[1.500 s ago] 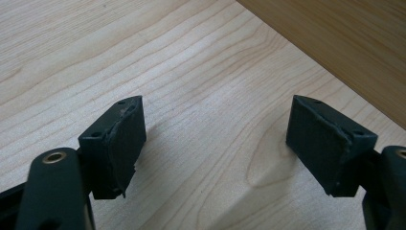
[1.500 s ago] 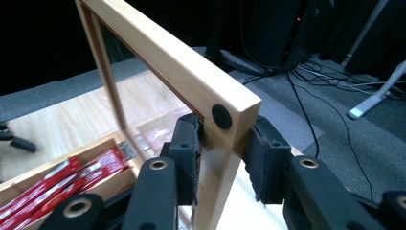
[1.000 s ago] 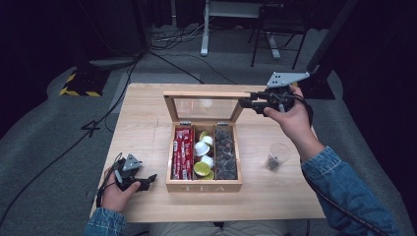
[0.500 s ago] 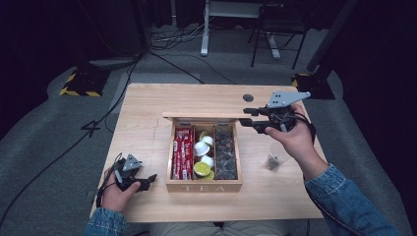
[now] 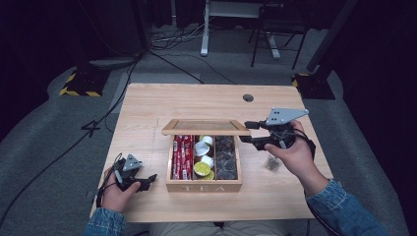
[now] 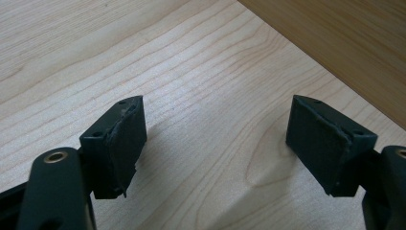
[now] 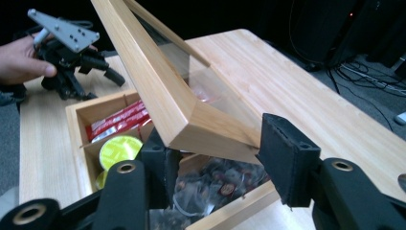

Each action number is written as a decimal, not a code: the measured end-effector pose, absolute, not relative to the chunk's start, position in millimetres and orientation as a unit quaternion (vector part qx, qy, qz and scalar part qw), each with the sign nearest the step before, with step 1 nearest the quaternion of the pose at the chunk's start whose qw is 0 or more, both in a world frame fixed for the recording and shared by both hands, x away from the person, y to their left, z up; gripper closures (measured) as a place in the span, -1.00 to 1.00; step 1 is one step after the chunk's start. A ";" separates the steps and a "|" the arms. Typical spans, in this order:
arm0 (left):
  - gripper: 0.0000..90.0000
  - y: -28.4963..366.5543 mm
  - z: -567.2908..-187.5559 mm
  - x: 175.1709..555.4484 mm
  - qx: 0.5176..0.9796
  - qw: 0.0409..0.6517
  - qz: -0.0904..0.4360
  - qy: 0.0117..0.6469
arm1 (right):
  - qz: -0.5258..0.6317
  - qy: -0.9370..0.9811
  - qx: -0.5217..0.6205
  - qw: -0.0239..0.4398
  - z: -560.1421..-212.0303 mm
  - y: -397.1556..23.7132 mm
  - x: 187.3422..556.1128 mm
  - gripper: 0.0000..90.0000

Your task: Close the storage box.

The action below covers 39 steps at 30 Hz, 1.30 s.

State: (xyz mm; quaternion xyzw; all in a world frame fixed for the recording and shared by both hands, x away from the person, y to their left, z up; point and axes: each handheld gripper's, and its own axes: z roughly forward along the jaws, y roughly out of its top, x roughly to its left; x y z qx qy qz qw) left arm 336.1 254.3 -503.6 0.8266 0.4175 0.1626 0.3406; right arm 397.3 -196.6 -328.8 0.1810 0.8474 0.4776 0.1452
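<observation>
Right gripper view has the right gripper [image 7: 215, 158] up at the corner of the tea box's lid [image 7: 158, 81], which stands tilted up over the tea box [image 5: 204, 169]. The lid's wooden corner sits between the two jaws: the left one is tucked under the frame and seems to touch it, while the right one stands just clear of the frame's end (a sliver of gap shows). The jaws have just been opening, so they are part-way apart and no longer clamp the wood. Below the jaws lie dark sachets [image 7: 210, 184] in the nearest compartment, beyond them a yellow-green capsule [image 7: 119, 148] and red packets [image 7: 117, 120].

From the high view the right gripper [image 5: 252, 132] points at the lid's right end, held by the person's right hand [image 5: 290, 155].

The left gripper [image 6: 215, 139] rests low over the bare tabletop [image 6: 191, 72], its jaws wide apart with nothing but wood grain between them. The box's side wall [image 6: 335, 43] runs past, beyond the right jaw. In the high view, the left gripper [image 5: 147, 181] sits just beside the box's near left corner.
</observation>
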 end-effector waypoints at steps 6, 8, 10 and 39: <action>-0.51 253.9 -503.9 335.8 0.825 0.343 0.160 0.420 | 0.470 0.852 0.180 0.146 -343.9 -196.8 384.8 0.00; -0.51 254.2 -503.9 336.0 0.826 0.342 0.162 0.418 | 0.466 0.853 0.180 0.150 -348.1 -196.4 380.6 -0.01; -0.51 254.2 -503.9 336.0 0.826 0.342 0.162 0.418 | 0.463 0.854 0.180 0.155 -352.0 -196.0 377.0 -0.02; -0.51 254.1 -503.9 336.0 0.826 0.342 0.161 0.418 | 0.440 0.861 0.177 0.185 -400.0 -194.6 340.5 -0.14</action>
